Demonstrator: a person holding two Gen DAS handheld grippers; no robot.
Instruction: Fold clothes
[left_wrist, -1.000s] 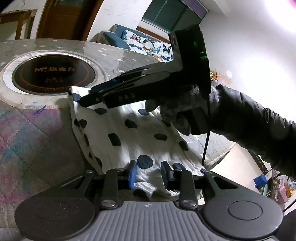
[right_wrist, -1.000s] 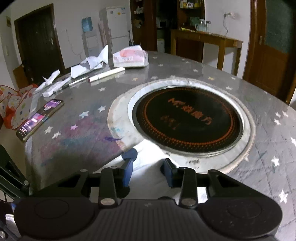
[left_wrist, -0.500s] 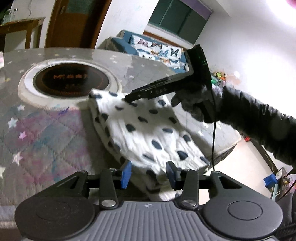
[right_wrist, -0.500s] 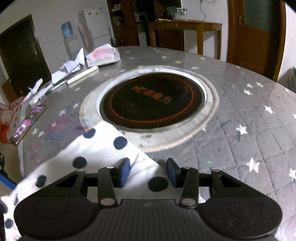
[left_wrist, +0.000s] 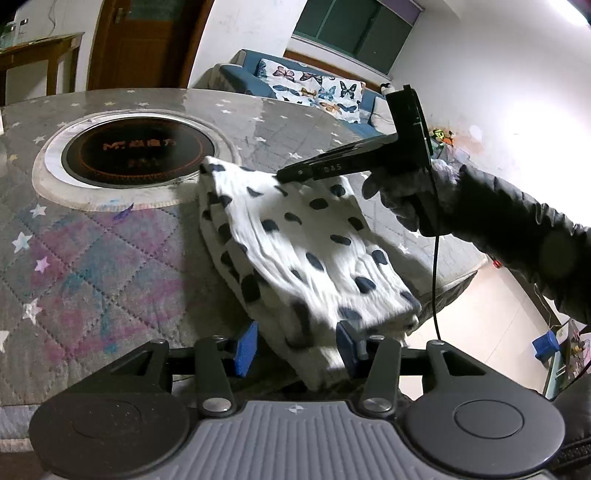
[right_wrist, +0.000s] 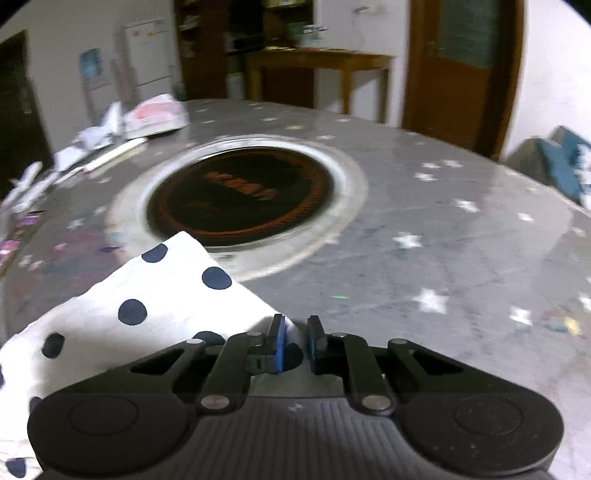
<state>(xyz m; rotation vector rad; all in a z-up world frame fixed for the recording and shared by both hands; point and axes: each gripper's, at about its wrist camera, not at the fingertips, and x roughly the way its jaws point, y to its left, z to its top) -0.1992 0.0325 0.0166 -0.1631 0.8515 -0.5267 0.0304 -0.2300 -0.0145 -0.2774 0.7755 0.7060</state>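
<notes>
A folded white garment with dark blue dots (left_wrist: 314, 236) lies on the quilted star-print table (left_wrist: 92, 258), reaching from the hob to the near edge. My left gripper (left_wrist: 295, 347) is at its near corner. The jaws are opening, the cloth lies between the blue pads (left_wrist: 245, 347), and they do not press it. My right gripper (left_wrist: 284, 173), held by a gloved hand, sits at the garment's far edge. In the right wrist view the garment (right_wrist: 129, 306) spreads to the left, and the right gripper (right_wrist: 295, 343) is closing, its pads narrowed onto the cloth's edge.
A round black induction hob (left_wrist: 136, 151) with a pale ring is set into the table behind the garment. Papers and a tissue pack (right_wrist: 155, 114) lie at the far left side. The table's edge (left_wrist: 461, 280) drops off to the right, where a cable hangs from the right gripper.
The left jaws have widened and let the near corner go. The right gripper slid right along the far edge and its jaws narrowed onto the cloth.
</notes>
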